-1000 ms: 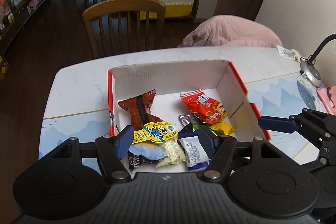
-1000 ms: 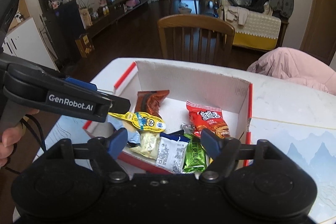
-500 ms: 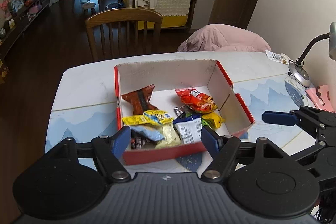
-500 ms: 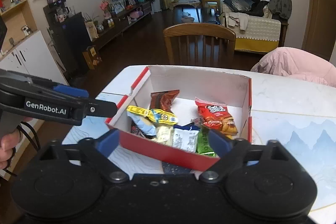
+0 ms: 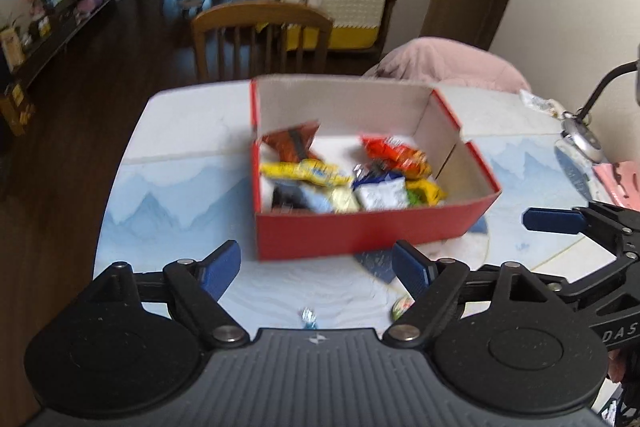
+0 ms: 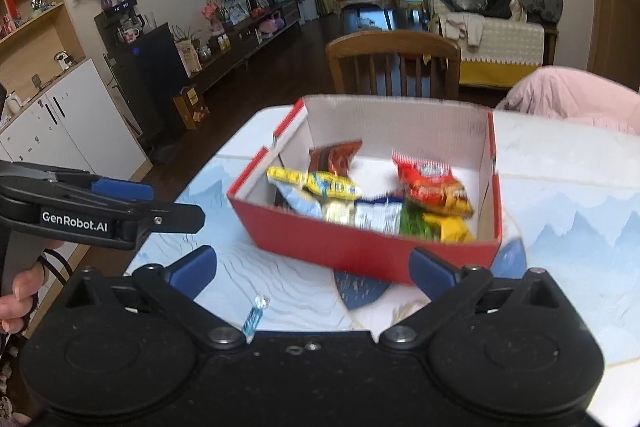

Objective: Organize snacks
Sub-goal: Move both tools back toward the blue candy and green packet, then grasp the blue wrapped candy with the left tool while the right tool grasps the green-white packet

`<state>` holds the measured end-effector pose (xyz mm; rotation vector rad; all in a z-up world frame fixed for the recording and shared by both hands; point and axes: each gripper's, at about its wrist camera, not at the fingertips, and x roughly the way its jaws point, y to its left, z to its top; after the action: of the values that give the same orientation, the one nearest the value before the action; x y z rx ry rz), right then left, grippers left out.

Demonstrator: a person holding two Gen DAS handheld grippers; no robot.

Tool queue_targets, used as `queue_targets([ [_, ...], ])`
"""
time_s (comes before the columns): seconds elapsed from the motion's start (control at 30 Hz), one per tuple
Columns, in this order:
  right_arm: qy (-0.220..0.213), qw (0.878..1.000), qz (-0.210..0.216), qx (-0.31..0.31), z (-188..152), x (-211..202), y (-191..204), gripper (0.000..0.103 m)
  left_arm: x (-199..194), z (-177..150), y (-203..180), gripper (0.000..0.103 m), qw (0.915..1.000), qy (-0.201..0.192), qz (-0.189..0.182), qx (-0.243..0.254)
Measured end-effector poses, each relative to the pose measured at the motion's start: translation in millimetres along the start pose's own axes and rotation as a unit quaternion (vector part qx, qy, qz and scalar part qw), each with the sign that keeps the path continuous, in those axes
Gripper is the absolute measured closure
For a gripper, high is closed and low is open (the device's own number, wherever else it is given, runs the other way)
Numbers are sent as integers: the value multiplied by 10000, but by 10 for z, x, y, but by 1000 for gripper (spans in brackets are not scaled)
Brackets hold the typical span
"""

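Observation:
A red cardboard box (image 5: 360, 231) (image 6: 360, 251) sits mid-table and holds several snack packets, among them a yellow one (image 5: 308, 171) (image 6: 320, 183) and an orange-red one (image 5: 396, 153) (image 6: 432, 183). A small blue-wrapped candy (image 5: 309, 319) (image 6: 254, 315) and a greenish wrapped sweet (image 5: 401, 307) lie on the table near me. My left gripper (image 5: 318, 269) is open and empty, in front of the box. My right gripper (image 6: 314, 273) is open and empty, also short of the box.
The white and blue patterned table (image 5: 172, 187) has its left edge close to the box. A wooden chair (image 5: 260, 43) stands behind it. A pink garment (image 5: 452, 63) and a desk lamp (image 5: 580, 139) are at the right.
Both grippers have pulled back from over the box toward me, open and empty throughout. The box's front wall and the loose candies on the table have come into view.

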<state>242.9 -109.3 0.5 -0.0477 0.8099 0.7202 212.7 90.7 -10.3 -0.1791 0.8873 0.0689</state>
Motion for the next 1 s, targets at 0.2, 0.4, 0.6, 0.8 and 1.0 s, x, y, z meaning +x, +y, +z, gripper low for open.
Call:
queue_targets([
  [0.2, 388, 9991, -14, 166, -262, 172, -57, 0, 190, -238, 81, 20, 9983, 478, 187, -287],
  [0.4, 767, 9965, -73, 337, -504, 347, -119, 1, 392, -439, 112, 20, 9953, 803, 249, -472],
  [0.6, 1066, 9937, -72, 344, -633, 490, -169, 3, 585, -536, 79, 20, 9930, 1018, 352, -485],
  [0.8, 1331, 9908, -90, 235, -698, 653, -188, 4, 824, -642, -7, 20, 9894, 1330, 495, -308],
  [1.0, 1522, 9883, -81, 3, -723, 788, -164, 7, 995, -695, -29, 20, 9873, 1450, 504, -403],
])
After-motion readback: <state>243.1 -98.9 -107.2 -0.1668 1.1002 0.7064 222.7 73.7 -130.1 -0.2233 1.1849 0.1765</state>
